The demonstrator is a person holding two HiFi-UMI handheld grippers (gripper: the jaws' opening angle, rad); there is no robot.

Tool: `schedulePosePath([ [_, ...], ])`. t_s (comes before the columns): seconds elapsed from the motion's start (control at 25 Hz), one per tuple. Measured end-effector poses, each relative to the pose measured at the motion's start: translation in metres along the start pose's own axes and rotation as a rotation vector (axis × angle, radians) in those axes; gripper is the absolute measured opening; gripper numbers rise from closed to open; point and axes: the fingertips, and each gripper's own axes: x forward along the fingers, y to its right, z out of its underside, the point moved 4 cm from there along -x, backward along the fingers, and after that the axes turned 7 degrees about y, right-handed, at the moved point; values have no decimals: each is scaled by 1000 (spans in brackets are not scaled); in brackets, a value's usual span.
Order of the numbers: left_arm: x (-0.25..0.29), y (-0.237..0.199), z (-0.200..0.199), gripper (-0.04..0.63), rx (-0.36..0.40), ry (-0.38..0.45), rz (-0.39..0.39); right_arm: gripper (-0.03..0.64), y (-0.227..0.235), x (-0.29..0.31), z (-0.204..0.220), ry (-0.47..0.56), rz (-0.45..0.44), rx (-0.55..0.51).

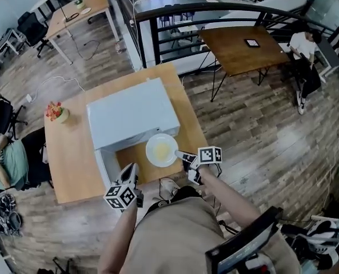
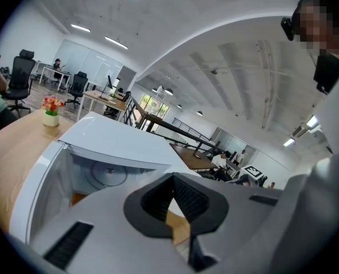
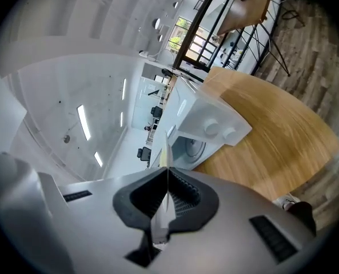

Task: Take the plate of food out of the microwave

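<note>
right gripper (image 1: 180, 154) is clamped tight on the near rim of the plate (image 1: 149, 150). in the right gripper view the plate (image 3: 167, 153) runs edge-on between the closed pads. the plate is outside the microwave (image 1: 132, 116), over the strip of table (image 1: 72, 164) in front of the open cavity, with pale yellow food (image 1: 162, 150) in the middle. can't tell if it's resting on the wood or held just off it.

left gripper (image 1: 132, 170) has its jaws together with nothing in them. it sits just beside the outer end of the door (image 1: 103, 167).

around it:
- the door is swung out on the left side of the cavity and walls off that side of the plate.
- the left gripper view looks into the cavity, where the turntable (image 2: 109, 176) sits bare.
- the flower pot (image 1: 58, 113) is at the table's far left, well apart from the plate.
- the railing (image 1: 215, 10) and second table (image 1: 243, 47) are beyond the far edge.

room:
- the front table edge is close under both grippers.
- there's a narrow wood strip right of the microwave.
- there's wider open wood left of the door.
</note>
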Motion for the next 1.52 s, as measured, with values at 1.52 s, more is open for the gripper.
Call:
schedulePosePath([
  [1.52,-29,-34,44,3,-64,14,-184,126,203,130,81,-280,454,-189],
])
